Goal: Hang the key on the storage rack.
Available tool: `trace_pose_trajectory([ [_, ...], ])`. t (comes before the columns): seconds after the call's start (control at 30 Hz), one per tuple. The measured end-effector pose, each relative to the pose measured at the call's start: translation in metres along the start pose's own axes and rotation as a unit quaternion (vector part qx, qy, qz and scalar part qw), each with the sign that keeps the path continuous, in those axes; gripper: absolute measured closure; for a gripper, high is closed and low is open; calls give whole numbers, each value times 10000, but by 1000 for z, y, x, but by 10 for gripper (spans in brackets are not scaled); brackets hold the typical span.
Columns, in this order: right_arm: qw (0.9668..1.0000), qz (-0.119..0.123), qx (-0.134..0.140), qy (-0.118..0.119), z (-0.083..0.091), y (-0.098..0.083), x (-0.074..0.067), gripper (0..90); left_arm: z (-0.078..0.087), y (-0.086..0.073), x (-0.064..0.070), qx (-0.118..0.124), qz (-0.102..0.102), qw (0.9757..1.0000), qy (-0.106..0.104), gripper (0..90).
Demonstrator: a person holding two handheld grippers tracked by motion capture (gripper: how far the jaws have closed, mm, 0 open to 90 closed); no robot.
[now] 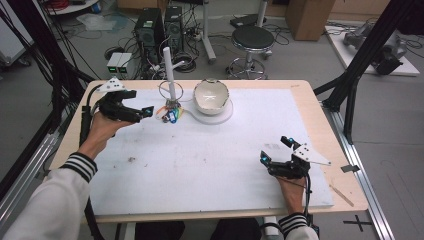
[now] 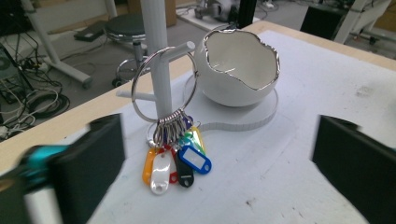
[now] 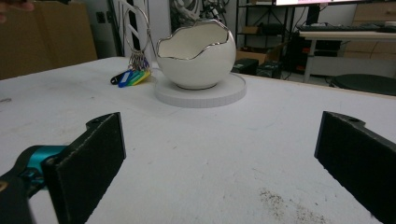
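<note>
The bench (image 1: 300, 90) carried a white board (image 1: 210, 165) that covered most of its top. At the far middle of that board stood a white egg-shaped bowl (image 1: 211, 96) on a round white base (image 1: 220, 116), and just left of it rose a white peg stand (image 1: 169, 70). A large metal key ring (image 2: 163, 84) hung over one of the stand's pegs, its bunch of coloured tags (image 2: 175, 161) lying on the board at the foot of the stand. My left hand-held gripper (image 1: 145, 112) lay just left of the tags, jaws spread wide, nothing between them. My right hand-held gripper (image 1: 275, 150) rested near the board's right front, well apart from the ring, jaws likewise spread and empty.
</note>
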State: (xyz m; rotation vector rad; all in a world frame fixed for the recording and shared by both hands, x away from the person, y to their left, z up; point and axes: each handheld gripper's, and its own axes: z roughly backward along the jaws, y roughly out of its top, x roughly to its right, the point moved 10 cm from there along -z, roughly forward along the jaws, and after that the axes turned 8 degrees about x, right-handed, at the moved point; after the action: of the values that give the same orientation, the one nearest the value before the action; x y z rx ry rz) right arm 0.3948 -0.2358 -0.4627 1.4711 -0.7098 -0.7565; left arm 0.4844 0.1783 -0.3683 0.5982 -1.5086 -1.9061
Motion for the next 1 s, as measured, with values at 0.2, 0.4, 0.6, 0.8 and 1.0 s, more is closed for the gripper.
trace_pose_trajectory([
  [0.2, 10000, -16, -19, -6, 0, 0, 0, 14, 28, -16, 7, 125, -137, 9998, -34, 17],
  [0.4, 10000, -35, -35, -13, 0, -1, -1, 14, 53, -37, 22, 413, -216, 9989, -109, 17],
  [0.6, 10000, 29, -33, -8, -1, -1, 0, 14, 76, -57, 37, 811, -118, 9963, -252, 17],
  [0.8, 10000, 18, -69, -13, -1, -1, -1, 14, 93, -82, 45, 1020, -62, 9945, -216, 17],
  [1.0, 10000, 17, -52, -19, -1, -1, -1, 14, 99, -105, 52, 1266, -19, 9918, -144, 17],
])
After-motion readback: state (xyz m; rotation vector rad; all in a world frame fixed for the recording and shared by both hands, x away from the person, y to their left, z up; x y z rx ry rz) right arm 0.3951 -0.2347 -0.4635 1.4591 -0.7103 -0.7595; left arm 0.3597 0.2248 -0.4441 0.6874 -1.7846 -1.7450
